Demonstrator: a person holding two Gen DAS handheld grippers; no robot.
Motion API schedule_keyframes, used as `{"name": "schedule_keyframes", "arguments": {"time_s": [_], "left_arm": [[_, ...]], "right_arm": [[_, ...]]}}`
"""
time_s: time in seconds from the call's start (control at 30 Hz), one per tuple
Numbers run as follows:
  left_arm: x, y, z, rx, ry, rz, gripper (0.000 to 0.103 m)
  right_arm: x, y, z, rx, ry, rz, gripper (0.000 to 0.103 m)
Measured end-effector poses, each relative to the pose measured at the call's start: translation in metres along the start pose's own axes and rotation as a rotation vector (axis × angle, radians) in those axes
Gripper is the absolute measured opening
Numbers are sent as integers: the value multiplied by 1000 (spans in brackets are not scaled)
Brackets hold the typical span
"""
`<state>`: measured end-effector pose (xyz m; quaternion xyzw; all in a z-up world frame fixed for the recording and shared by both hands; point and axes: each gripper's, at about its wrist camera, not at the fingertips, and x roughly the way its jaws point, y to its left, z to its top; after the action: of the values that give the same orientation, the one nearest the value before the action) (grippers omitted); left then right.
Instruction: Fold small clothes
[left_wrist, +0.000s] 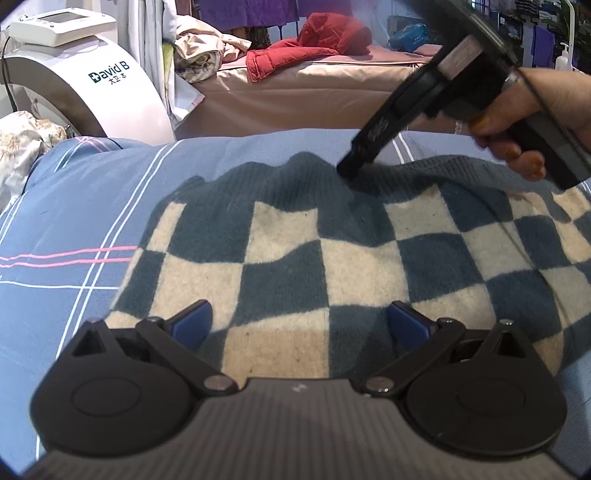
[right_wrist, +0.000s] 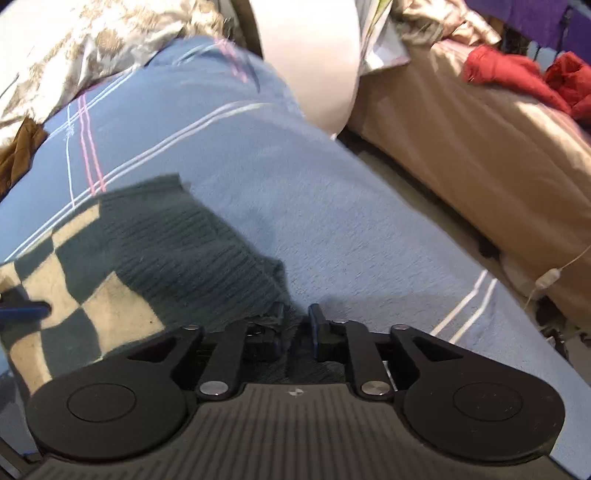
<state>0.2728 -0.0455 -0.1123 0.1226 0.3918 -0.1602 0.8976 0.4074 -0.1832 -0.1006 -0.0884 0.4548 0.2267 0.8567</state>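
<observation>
While your left tool (left_wrist: 299, 325) hovers with jaws spread wide over the blue-and-cream checked knit garment (left_wrist: 332, 258), your right tool (right_wrist: 295, 328) sits narrowly parted at its dark ribbed hem (right_wrist: 192, 240), pads not gripping, garment spread flat on the blue striped bed cover (right_wrist: 332, 206), red jacket (left_wrist: 314, 48) well beyond.

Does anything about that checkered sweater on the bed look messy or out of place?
Somewhat. The checkered sweater lies rumpled on the blue striped bedcover, its dark ribbed hem bunched into waves rather than flat. No damage shows.
</observation>
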Motion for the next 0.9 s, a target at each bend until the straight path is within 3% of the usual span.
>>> {"name": "schedule_keyframes", "arguments": {"time_s": [0.1, 0.13, 0.2, 0.23, 0.3, 0.37, 0.43, 0.47, 0.53, 0.57, 0.6, 0.63, 0.67, 0.7, 0.73, 0.77, 0.8, 0.83, 0.87, 0.9], "left_arm": [[3, -1, 0, -3, 1, 0, 103], [4, 0, 1, -9, 3, 2, 103], [6, -1, 1, -27, 10, 8, 103], [7, -2, 3, -34, 16, 12, 103], [8, -3, 5, -35, 20, 19, 103], [8, -4, 6, -33, 23, 24, 103], [8, -4, 7, -28, 28, 25, 103], [8, -4, 7, -26, 32, 26, 103], [7, -4, 8, -23, 40, 28, 103], [5, -5, 8, -21, 44, 31, 103], [5, -6, 9, -19, 47, 36, 103], [3, -7, 10, -18, 48, 41, 103], [2, -8, 10, -19, 45, 45, 103], [-1, -10, 10, -21, 42, 48, 103], [-4, -11, 11, -23, 38, 48, 103], [-8, -13, 11, -27, 26, 40, 103], [-12, -16, 11, -31, 10, 25, 103], [-16, -20, 10, -30, -4, 8, 103], [-20, -27, 9, -21, -19, -10, 103], [-22, -35, 8, -3, -28, -22, 103]], "right_arm": [[-30, -23, -4, 36, -73, 42, 65], [-39, -31, -5, 41, -63, 58, 65], [-55, -46, -13, 38, -37, 8, 66], [-62, -52, -20, 37, -7, 14, 60], [-73, -60, -35, 75, 40, 177, 52], [-78, -49, -56, 77, 75, 376, 52], [-79, -27, -76, 9, 87, 454, 48], [-76, -16, -84, -53, 101, 429, 45], [-61, -9, -95, -133, 102, 195, 38], [-54, -19, -97, -93, 96, 113, 38], [-52, -32, -96, -7, 66, 102, 26], [-53, -46, -94, 82, 34, 78, 5], [-53, -51, -91, 106, 13, 2, 6], [-56, -53, -89, 104, -18, -99, 13], [-59, -53, -87, 95, -40, -157, 36], [-64, -51, -86, 98, -61, -188, 38], [-72, -51, -85, 119, -91, -155, 38], [-80, -51, -86, 144, -120, -60, 41], [-86, -49, -87, 162, -129, 62, 49], [-89, -42, -90, 161, -109, 182, 67]]}}
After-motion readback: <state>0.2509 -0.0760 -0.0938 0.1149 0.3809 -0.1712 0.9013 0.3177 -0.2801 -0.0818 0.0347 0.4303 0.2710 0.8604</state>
